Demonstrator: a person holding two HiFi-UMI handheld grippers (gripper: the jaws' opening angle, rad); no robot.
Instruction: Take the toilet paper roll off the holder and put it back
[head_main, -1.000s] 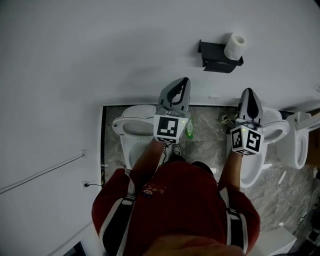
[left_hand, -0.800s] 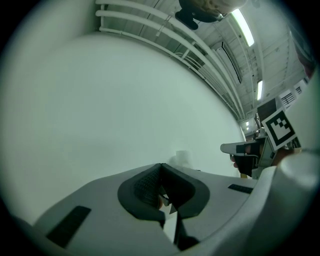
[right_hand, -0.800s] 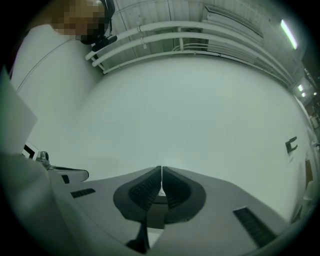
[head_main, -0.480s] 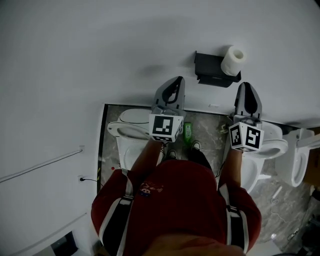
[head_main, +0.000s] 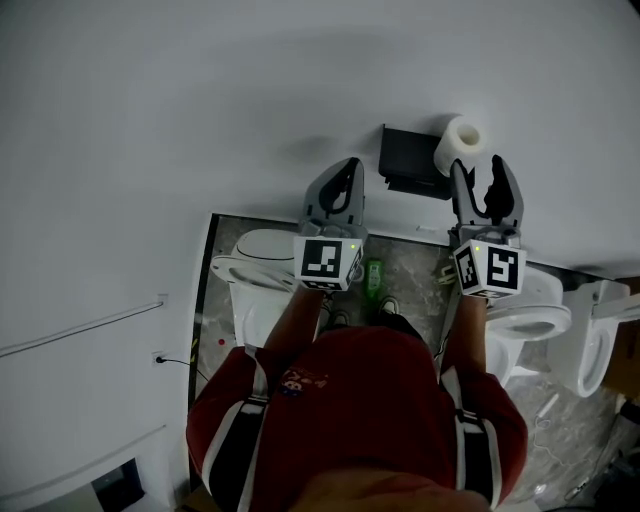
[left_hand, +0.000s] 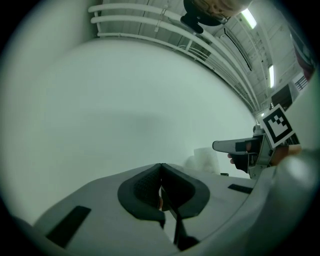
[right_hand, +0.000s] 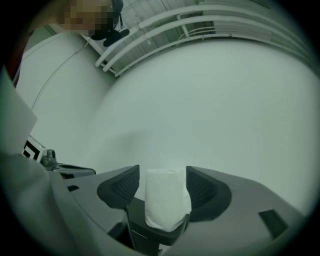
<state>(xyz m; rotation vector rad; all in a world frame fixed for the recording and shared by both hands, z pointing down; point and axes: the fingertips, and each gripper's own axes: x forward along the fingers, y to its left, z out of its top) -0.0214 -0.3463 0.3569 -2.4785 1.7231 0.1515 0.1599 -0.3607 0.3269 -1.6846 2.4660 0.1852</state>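
Right gripper (head_main: 482, 180), jaws opening, points at the roll (head_main: 463, 143), which sits on the wall holder (head_main: 405, 160). The roll is lined up between the pads but touches neither, probably so that closing would seize it. Left gripper (head_main: 342, 182), closed and empty, waits left of the holder, clear of the approach.

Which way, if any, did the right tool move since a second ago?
Yes: the right tool went toward the black holder; the roll shows between its opening jaws.
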